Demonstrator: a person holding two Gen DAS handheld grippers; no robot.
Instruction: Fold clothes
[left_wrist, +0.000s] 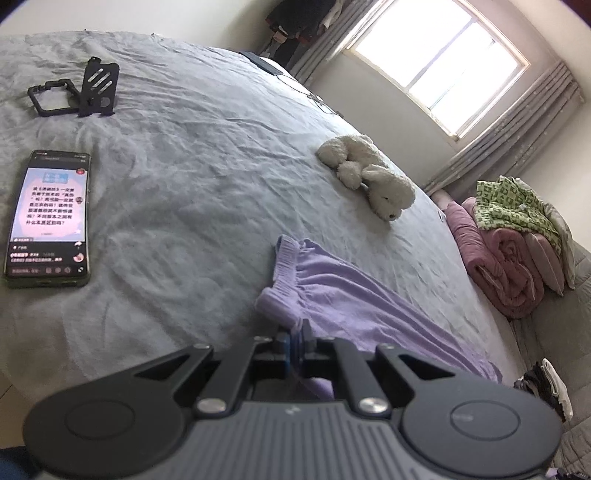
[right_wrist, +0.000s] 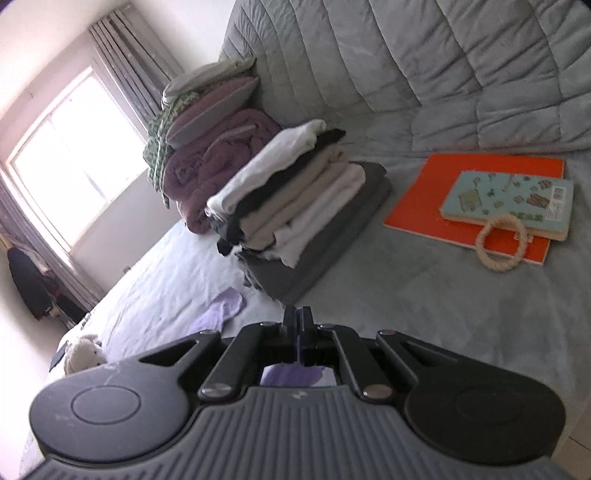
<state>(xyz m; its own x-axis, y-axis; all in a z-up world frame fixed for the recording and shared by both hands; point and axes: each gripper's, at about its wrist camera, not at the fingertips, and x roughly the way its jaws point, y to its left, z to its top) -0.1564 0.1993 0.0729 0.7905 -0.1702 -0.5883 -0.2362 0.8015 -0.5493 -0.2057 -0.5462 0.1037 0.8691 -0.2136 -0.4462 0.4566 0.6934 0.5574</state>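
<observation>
Slip risk: thin lilac shorts (left_wrist: 332, 295) pinched at edge only by left gripper (left_wrist: 297, 334), jaws closed on cloth; right gripper (right_wrist: 297, 321) jaws closed too, lilac cloth seen under them. Shorts spread ahead of left jaws on bed (left_wrist: 184, 166). Uneven pull could skew fold. Soft knit, ribbed waistband; sheet wrinkled. Folded stack (right_wrist: 295, 192) ahead of right jaws could be snagged.

Left wrist camera looks low across the bed (left_wrist: 184, 166) toward the window (left_wrist: 439, 62); right wrist camera faces the folded stack (right_wrist: 295, 199). Both catch the lilac garment (left_wrist: 351, 306).
</observation>
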